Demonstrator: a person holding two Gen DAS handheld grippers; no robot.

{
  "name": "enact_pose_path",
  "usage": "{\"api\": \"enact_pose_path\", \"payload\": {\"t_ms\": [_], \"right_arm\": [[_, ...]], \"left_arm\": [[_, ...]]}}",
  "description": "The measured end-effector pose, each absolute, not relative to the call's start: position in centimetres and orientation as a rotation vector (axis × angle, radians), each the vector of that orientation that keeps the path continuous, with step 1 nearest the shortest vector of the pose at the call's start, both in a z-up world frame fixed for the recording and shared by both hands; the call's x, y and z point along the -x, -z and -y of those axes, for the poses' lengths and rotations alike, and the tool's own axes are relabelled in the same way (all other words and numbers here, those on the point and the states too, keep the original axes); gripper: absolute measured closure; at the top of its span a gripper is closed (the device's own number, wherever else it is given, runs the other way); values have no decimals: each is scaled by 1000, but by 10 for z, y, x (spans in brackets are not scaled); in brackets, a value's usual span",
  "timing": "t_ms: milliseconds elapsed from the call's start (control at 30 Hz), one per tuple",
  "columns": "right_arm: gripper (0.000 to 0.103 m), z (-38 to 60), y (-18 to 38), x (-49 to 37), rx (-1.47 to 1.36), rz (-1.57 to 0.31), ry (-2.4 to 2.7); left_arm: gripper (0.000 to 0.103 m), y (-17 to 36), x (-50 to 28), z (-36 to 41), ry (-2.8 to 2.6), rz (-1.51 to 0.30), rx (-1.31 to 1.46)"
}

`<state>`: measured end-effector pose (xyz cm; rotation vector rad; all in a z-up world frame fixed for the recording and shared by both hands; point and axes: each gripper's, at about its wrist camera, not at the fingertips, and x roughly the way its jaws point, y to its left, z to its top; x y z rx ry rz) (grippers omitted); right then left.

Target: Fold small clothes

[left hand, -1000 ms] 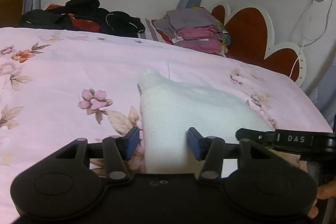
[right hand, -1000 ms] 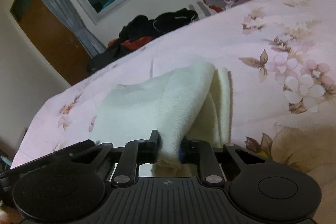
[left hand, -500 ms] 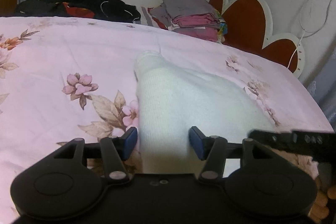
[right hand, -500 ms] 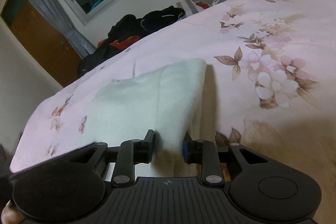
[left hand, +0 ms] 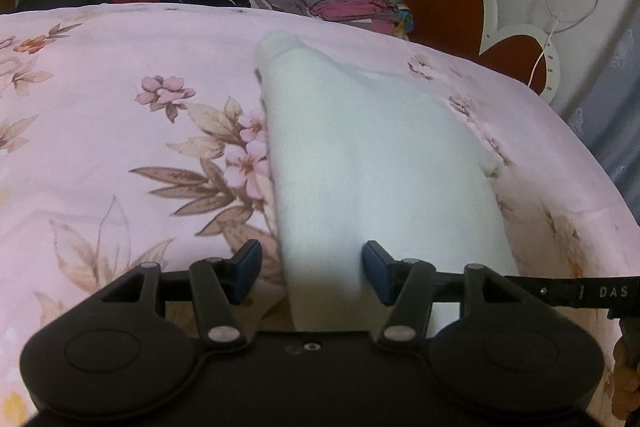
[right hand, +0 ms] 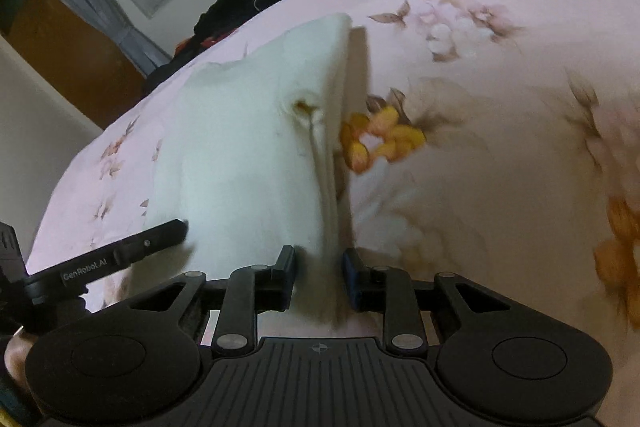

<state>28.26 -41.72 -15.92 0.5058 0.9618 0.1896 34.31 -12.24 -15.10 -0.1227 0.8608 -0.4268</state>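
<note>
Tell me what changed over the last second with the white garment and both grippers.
The right gripper has let go: its jaws, pinching the white garment a second ago, have just opened, and the cloth's edge now hangs loosely between them. The left gripper has opened slightly, its pads clear of the fabric. The garment remains on the floral bedspread.

Left hand-held gripper (left hand: 310, 275) jaws apart, opening; right hand-held gripper (right hand: 319, 277) slack.
</note>
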Motion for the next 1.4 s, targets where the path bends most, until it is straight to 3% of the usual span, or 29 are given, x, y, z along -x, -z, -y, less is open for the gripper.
{"api": "enact_pose_path", "payload": {"t_ms": [233,633,967,1133,1333,1400], "right_arm": [[77,419,152,-273,-501,-986,-189],[77,407,86,-338,-316,-722,-110],[77,391,115,-426,-336,-719,-21],[77,389,155,-444,-293,-800,2],[77,389,136,-449,-230,-717,-3],[77,389,137,-458,-239,-714,-6]], "left_arm": [[50,141,-336,119,428,-872,97],[52,85,-400,148,452,-691,147],[57,128,-459,174,432,-734,94],[57,136,-447,176,449,-693,12],[54,117,-460,175,417,-648,73],[54,125,-474,178,407,-708,95]]}}
